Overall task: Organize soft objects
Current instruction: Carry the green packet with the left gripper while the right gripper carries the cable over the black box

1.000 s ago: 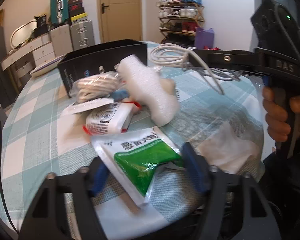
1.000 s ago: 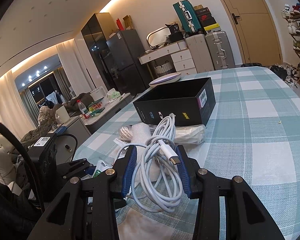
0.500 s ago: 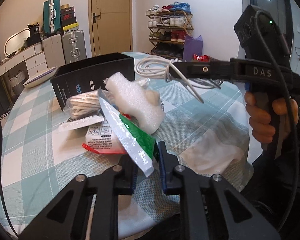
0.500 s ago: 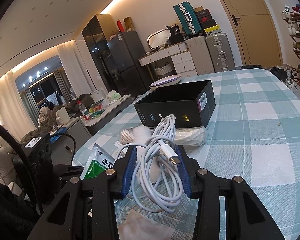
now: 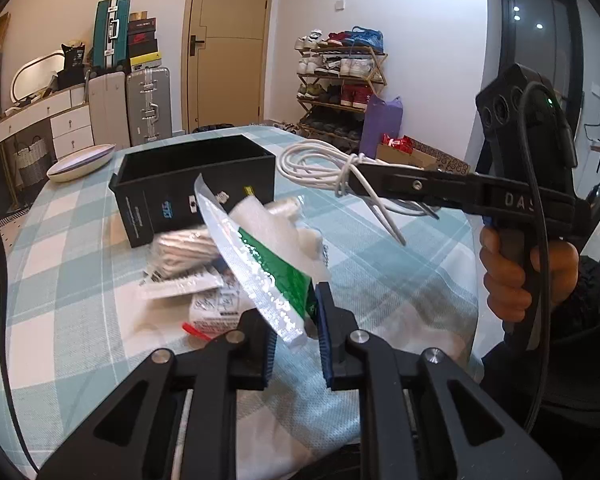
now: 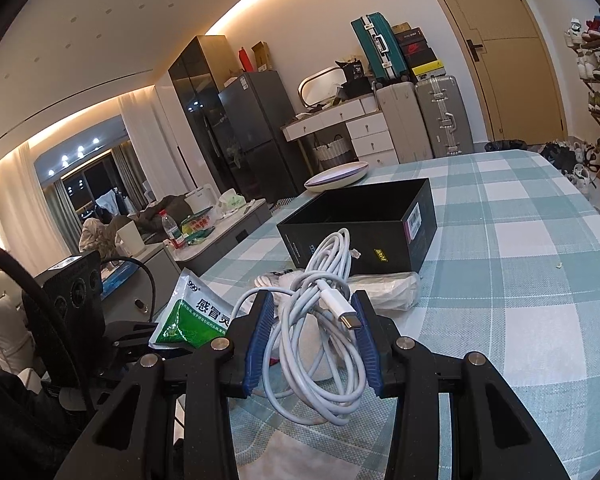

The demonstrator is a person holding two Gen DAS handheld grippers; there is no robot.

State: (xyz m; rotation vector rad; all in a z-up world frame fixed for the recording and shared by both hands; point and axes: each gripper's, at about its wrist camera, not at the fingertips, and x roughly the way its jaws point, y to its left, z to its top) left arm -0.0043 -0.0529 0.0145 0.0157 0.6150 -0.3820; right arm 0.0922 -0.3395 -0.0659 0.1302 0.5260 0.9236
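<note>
My left gripper (image 5: 296, 332) is shut on a green and white medicine sachet (image 5: 260, 264) and holds it above the table; the sachet also shows in the right wrist view (image 6: 188, 316). My right gripper (image 6: 314, 336) is shut on a coiled white charging cable (image 6: 324, 320), held in the air; the cable also shows in the left wrist view (image 5: 320, 164). An open black box (image 5: 192, 184) stands on the checked table, also in the right wrist view (image 6: 364, 224). In front of it lies a pile of soft packets: white foam wrap (image 5: 268, 224), a bagged bundle (image 5: 184, 248) and a paper packet (image 5: 216, 304).
A white dish (image 5: 80, 158) sits at the table's far edge behind the box. A bagged white roll (image 6: 384, 292) lies by the box. A crumpled clear bag (image 5: 420, 320) lies near the table's front right. Suitcases, a dresser and a shoe rack stand beyond the table.
My left gripper closed on the green sachet that lay flat on the table and lifted it. The right gripper kept the cable and stayed nearly still.
</note>
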